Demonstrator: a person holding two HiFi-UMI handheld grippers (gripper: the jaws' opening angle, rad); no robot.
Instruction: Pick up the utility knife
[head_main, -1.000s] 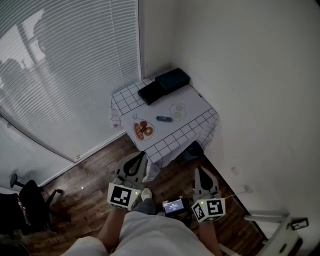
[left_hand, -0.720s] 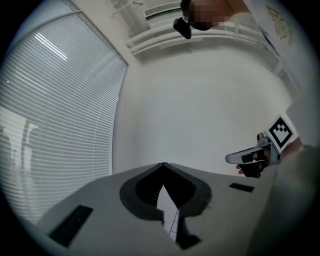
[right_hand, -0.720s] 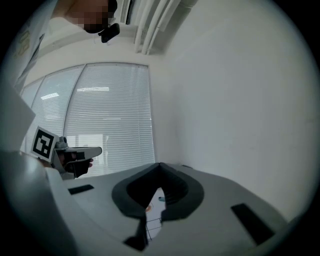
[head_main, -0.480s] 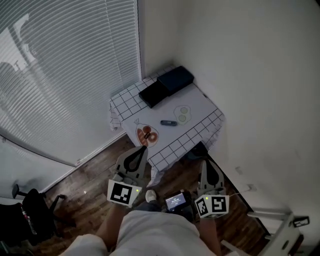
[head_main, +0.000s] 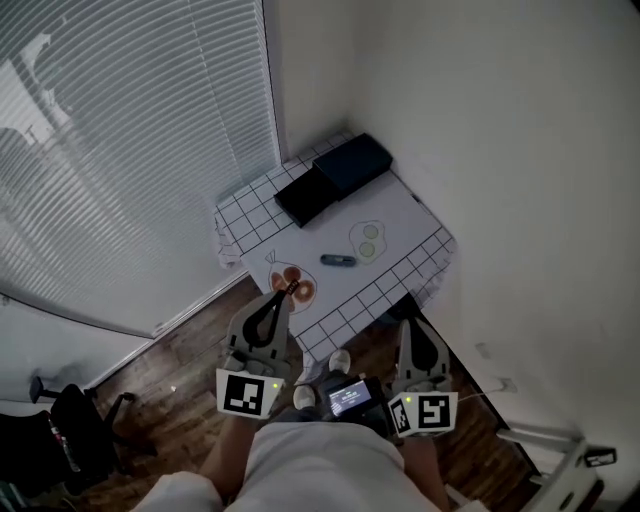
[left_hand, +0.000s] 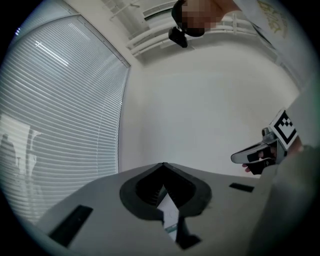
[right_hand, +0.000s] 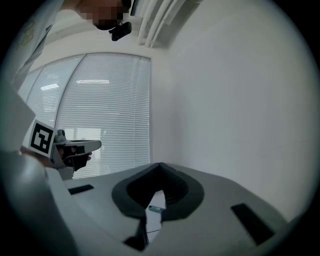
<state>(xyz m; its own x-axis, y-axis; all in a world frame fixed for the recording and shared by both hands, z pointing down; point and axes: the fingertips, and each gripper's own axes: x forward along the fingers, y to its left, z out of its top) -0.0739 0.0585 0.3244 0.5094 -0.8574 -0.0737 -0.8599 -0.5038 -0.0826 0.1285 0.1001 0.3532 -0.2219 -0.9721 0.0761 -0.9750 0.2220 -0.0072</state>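
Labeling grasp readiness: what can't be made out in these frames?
- Utility knife, head view: too small to tell if the blade is out.
- Same knife, right gripper view: mostly hidden behind the right tool; only a sliver shows.
- Red-brown item, head view: too small to identify; the left tool overlaps its edge.

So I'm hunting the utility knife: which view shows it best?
Head view: the utility knife lies whole on the table. Right gripper view shows only a sliver past its jaws; left gripper view, nothing clear.
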